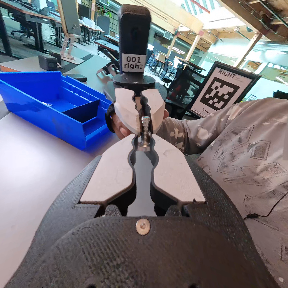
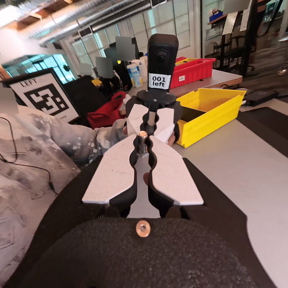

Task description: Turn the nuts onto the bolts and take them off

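A steel bolt (image 1: 145, 129) stands upright between my two grippers, which meet tip to tip above the grey table (image 1: 31, 171). My left gripper (image 1: 144, 138) is shut on the bolt's hex lower end (image 1: 144, 146). The right gripper (image 1: 145, 131) faces it and clamps the threaded shaft just above. In the right wrist view my right gripper (image 2: 143, 137) is shut on the bolt (image 2: 142, 145). The flat thread end points up and the hex end (image 2: 142, 155) sits below the fingers. The left gripper (image 2: 148, 132) is partly hidden behind them. I see no separate nut.
A blue divided bin (image 1: 46, 99) holding a small metal part lies on the table to the left. A yellow bin (image 2: 210, 112) and a red bin (image 2: 191, 73) stand to the right. Framed marker boards (image 1: 221, 93) (image 2: 45, 96) stand behind. The person's patterned sleeve (image 1: 233, 140) is close by. The tips of both grippers are at nearly the same place.
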